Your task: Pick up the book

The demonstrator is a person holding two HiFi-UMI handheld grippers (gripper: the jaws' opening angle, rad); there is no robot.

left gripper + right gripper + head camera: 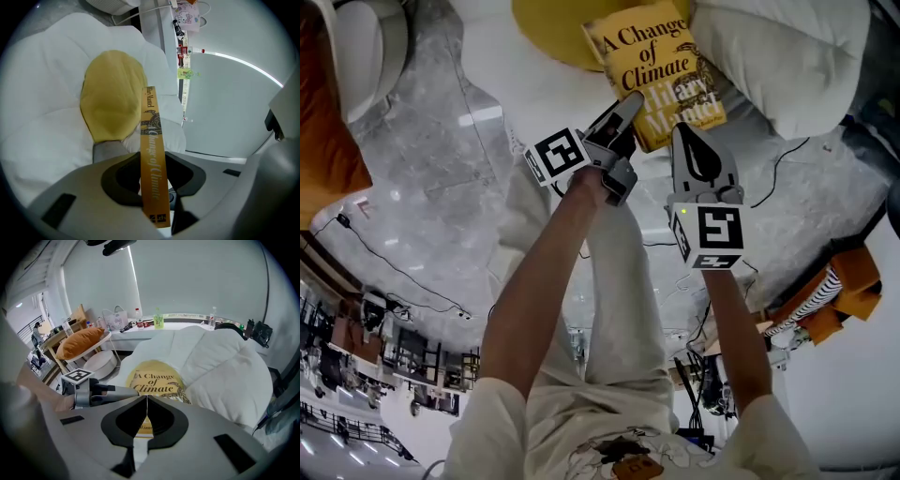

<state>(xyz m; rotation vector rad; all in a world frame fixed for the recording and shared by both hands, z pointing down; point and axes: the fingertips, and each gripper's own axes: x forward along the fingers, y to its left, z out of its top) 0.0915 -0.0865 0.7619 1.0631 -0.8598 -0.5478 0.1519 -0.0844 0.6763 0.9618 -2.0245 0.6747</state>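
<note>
Glossy yellow book (652,66), slim spine clamped in left tool (623,108)

Left tool (630,103) clamping book (661,66) (spine-on), right tool (682,133) closed, forearms extended

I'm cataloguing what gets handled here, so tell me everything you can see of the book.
The book has a yellow cover with "A Change of Climate" in dark lettering and a pale author's name below; the title repeats on its orange-yellow spine. It is closed, front cover up, skewed. The left tool clamps it at the spine; the right tool, tips together, sits at its lower edge. It overlaps a yellow cushion beside white bedding; contact with them cannot be told.
</note>
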